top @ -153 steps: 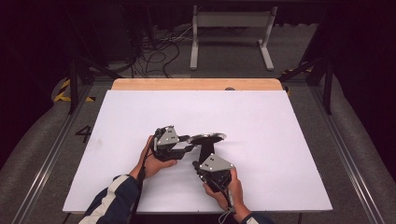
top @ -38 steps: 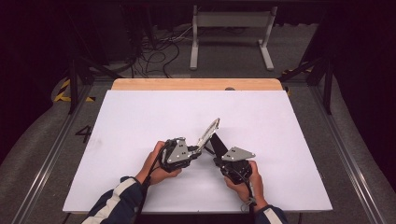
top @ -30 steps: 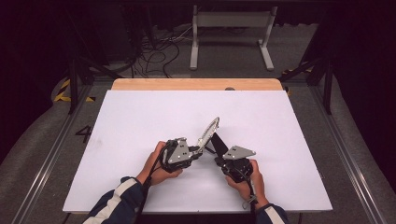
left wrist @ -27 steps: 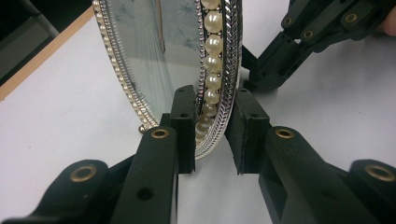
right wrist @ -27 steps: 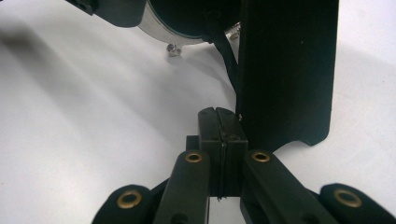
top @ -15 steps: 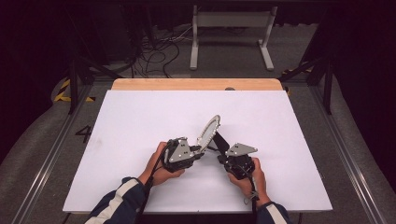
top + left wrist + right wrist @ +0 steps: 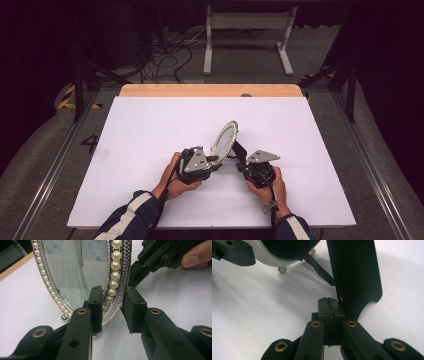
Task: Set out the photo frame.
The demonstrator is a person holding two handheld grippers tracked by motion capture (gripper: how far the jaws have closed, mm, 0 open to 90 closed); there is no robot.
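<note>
The left gripper (image 7: 112, 312) has its fingers apart around the rim of the picture frame (image 7: 82, 272), just opening. The right gripper (image 7: 329, 307) is clenched, pressed against the frame's black stand (image 7: 354, 272).

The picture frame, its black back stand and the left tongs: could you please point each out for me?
picture frame (image 7: 75, 270), left gripper view, on the glass front.
back stand (image 7: 354, 275), right gripper view, on its flat black face.
left tongs (image 7: 112, 310), left gripper view, midway between the tips.
</note>
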